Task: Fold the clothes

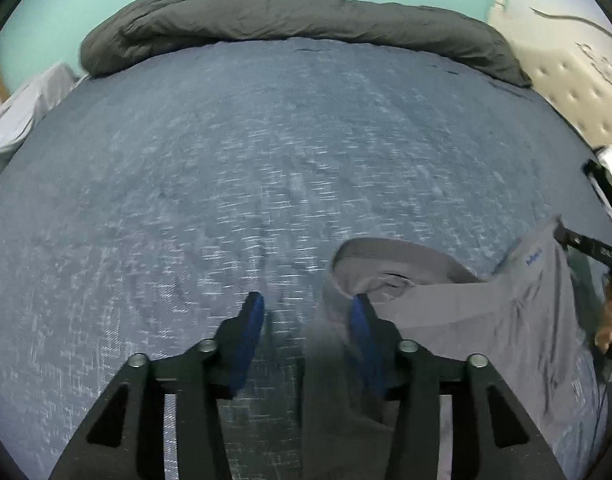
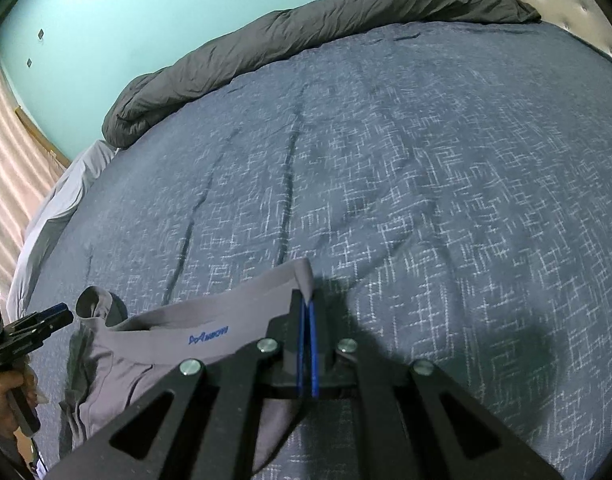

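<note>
One grey garment (image 2: 154, 336) on one blue bedspread (image 2: 386, 184), one dark rolled duvet (image 2: 306, 36) (far edge), and two grippers: left gripper (image 1: 308, 312), right gripper (image 2: 308, 308).

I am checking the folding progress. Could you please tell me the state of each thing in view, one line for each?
Left gripper: open, its right finger touching the garment's edge, nothing clamped.
Right gripper: shut on the grey garment's waistband corner.
Grey garment: held up at one corner, not yet folded, the rest lying crumpled on the bed.
Blue bedspread: spread flat, with a few creases.
Dark grey duvet: rolled up along the far edge of the bed.
</note>
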{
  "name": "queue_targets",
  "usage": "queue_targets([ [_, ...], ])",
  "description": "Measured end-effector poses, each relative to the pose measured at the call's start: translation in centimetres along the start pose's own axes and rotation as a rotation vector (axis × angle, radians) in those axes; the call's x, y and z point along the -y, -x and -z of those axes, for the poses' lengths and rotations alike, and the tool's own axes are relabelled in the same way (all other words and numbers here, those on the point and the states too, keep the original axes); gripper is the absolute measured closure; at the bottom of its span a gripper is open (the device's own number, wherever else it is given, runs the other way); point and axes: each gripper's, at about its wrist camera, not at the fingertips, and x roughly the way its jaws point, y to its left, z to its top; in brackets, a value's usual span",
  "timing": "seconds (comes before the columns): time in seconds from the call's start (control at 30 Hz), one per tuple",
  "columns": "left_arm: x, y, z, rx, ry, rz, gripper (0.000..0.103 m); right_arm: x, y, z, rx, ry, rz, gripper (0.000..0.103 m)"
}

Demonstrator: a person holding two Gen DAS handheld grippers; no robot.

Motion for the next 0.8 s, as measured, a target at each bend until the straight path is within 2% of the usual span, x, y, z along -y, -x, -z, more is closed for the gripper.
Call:
queue_targets([
  [0.13, 0.3, -2.1, 0.7, -0.018, -0.046, -0.018, 0.052, -0.1, 0.1, -0.1, 0.004, 0.002, -0.002, 0.101],
  [0.23, -0.2, -2.5, 0.5, 0.003, 0.001, 0.033, 0.053, 0.0, 0.0, -0.1, 0.002, 0.000, -0.005, 0.101],
  [0.3, -0.6, -2.4, 0.2, 0.027, 0.045, 0.071, 0.059, 0.0, -0.2, -0.2, -0.001, -0.002, -0.008, 0.101],
  [0.47, -0.3, -2.7, -0.2, 0.027, 0.058, 0.098, 0.093, 0.2, -0.5, -0.2, -0.006, -0.002, -0.017, 0.101],
  [0.53, -0.1, -2.8, -0.2, 0.024, 0.052, 0.095, 0.098, 0.3, -0.5, -0.3, -0.007, -0.005, -0.021, 0.101],
  [0.63, -0.3, -2.4, -0.6, 0.039, 0.062, 0.085, 0.099, 0.3, -0.5, -0.2, -0.006, -0.008, -0.028, 0.101],
  [0.8, -1.7, -0.2, -2.1, 0.136, 0.170, 0.101, 0.099, 0.0, 0.2, -0.6, 0.027, -0.006, -0.042, 0.101],
])
